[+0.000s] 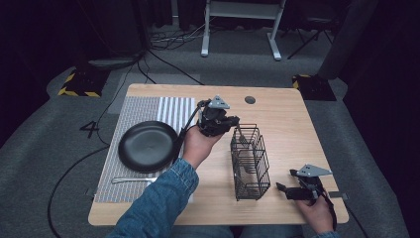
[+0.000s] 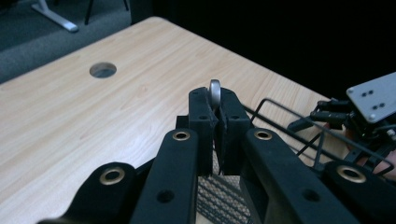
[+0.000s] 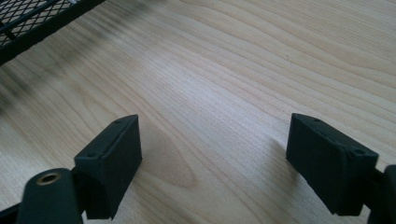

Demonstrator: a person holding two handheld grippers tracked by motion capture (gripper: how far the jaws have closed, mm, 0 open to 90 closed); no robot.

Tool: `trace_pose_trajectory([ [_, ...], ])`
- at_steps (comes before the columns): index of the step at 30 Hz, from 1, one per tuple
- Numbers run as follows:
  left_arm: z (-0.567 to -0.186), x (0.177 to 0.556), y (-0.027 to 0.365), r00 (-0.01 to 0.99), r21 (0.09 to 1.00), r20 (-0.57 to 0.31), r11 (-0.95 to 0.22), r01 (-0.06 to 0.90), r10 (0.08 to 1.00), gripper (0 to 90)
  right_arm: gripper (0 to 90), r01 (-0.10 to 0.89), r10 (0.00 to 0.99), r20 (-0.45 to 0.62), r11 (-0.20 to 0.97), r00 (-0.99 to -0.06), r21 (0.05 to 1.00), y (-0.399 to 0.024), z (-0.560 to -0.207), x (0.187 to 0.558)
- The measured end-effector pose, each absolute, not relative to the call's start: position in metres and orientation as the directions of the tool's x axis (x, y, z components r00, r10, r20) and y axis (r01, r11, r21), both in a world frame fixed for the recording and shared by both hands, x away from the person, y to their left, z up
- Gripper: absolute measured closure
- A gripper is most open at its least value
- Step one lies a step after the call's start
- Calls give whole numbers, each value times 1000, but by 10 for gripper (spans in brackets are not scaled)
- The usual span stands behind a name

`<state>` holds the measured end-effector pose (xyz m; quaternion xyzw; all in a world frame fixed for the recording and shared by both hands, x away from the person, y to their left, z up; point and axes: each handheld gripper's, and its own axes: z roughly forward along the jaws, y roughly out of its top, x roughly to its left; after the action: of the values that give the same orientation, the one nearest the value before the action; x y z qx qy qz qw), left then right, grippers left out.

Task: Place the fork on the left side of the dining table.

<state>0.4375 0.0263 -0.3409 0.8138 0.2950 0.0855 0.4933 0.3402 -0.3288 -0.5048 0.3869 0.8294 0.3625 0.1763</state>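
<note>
Two tongs: left tongs (image 2: 216,109) clamp a metal utensil handle (image 2: 215,91) above the wire basket (image 1: 250,163); right tongs (image 3: 212,163) gape wide.

A thin metal utensil (image 2: 215,93) (its rounded handle end showing, the rest hidden) stands pinched between the left gripper's (image 2: 214,109) jaws over the black wire basket (image 1: 250,163) on the table.

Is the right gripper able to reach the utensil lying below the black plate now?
Probably not easily. The right gripper is open and free, but the wire basket and the person's left forearm lie between it and the utensil on the placemat.
</note>
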Motion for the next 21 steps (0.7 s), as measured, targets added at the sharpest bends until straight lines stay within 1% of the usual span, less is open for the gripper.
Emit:
trace_pose_trajectory([
  [11,-310,431,35,825,875,-183,-295,385,535,867,181,514,770,-12,437,-638,738,-329,-505,340],
  [21,-285,424,51,834,891,-170,-279,358,525,867,181,514,770,-12,437,-638,738,-329,-505,340],
])
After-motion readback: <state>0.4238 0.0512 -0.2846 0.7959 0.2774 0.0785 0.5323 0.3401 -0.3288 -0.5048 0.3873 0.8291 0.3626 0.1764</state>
